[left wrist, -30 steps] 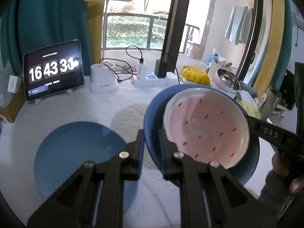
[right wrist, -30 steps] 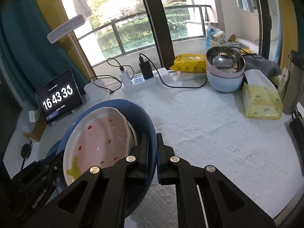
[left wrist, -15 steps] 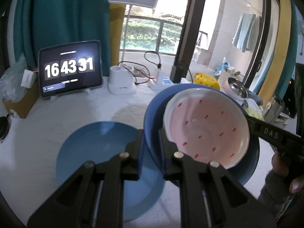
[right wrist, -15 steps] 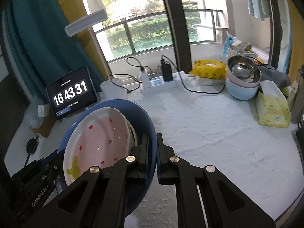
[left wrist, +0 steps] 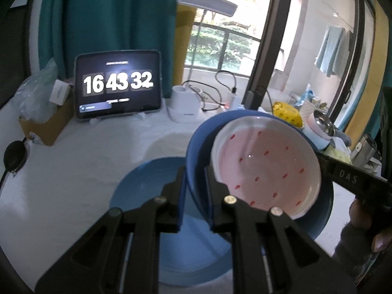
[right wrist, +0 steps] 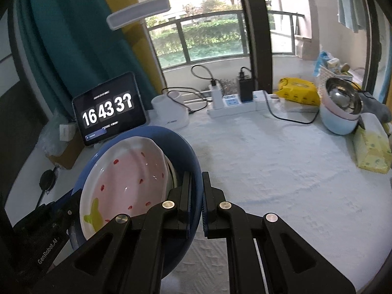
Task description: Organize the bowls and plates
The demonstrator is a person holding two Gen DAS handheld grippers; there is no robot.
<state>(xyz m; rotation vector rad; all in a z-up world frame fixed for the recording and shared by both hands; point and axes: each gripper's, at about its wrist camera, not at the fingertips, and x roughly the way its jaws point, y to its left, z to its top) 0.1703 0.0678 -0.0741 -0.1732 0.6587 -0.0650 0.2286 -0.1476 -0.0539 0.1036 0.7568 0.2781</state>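
Both grippers hold one blue plate (left wrist: 198,152) in the air, with a pink strawberry-patterned plate (left wrist: 267,169) lying in it. My left gripper (left wrist: 194,183) is shut on the blue plate's near rim. My right gripper (right wrist: 196,191) is shut on the opposite rim of the blue plate (right wrist: 186,152), beside the pink plate (right wrist: 127,171). A second blue plate (left wrist: 147,196) lies on the white table below, left of the held stack. A stack of bowls (right wrist: 340,112) with a steel one on top stands at the far right.
A tablet clock (left wrist: 118,85), a white lamp base (left wrist: 183,107), a power strip with cables (right wrist: 235,103), a yellow packet (right wrist: 297,90) and a tissue pack (right wrist: 372,149) line the table's back and right. A cardboard box (left wrist: 46,127) sits at the far left.
The held stack has risen and shifted left: the table looks farther away, and the second blue plate now lies under the stack's left edge. Both grips are unchanged.
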